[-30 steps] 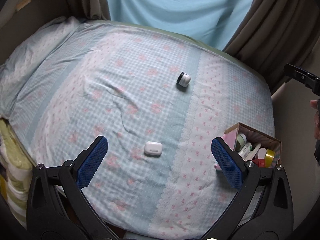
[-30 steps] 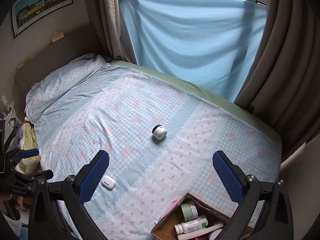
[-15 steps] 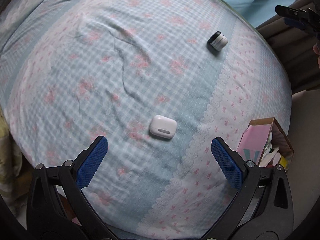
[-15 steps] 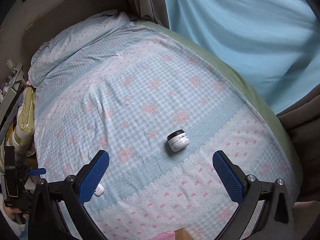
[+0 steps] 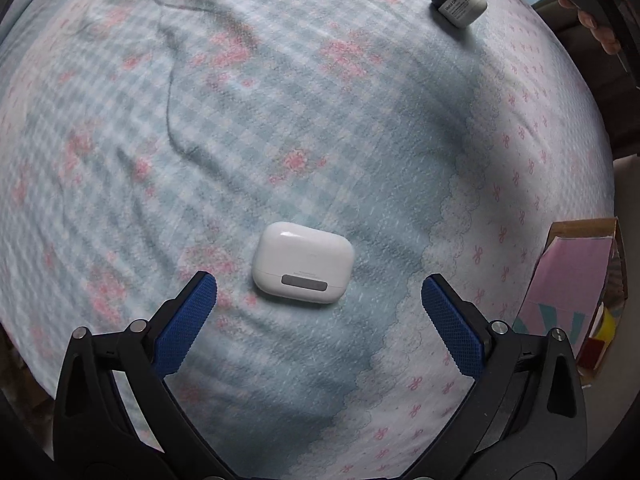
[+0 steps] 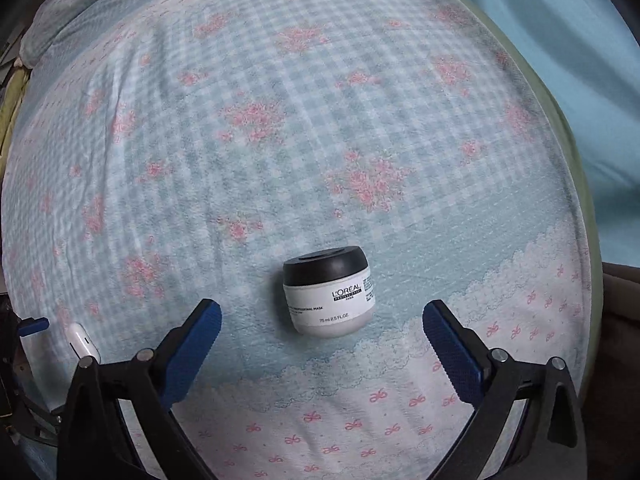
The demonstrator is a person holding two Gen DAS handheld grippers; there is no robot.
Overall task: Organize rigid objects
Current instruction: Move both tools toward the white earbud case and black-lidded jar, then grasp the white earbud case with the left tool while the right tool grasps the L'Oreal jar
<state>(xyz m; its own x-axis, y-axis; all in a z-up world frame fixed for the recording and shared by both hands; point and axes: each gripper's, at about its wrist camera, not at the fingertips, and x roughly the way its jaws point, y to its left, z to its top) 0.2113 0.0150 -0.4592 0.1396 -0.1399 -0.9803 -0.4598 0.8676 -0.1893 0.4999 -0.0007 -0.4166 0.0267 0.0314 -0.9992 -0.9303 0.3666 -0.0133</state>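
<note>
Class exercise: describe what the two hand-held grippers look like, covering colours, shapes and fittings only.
The left hand-held gripper and right hand-held gripper match: black angular frames with triangular cut-outs, silver pivot bolts, and two splayed fingers faced with blue, cross-hatched textured pads. No cables or sleeves show.

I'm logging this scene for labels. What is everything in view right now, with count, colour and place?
earbud case: 1, white, on the bedspread between the left jaws
jar: 1, white with black lid, on its side between the right jaws
box: 1, brown with pink panel, right bed edge
bedspread: 1, blue check with pink flowers
curtain: 1, light blue, behind the bed
left gripper: open
right gripper: open
</note>
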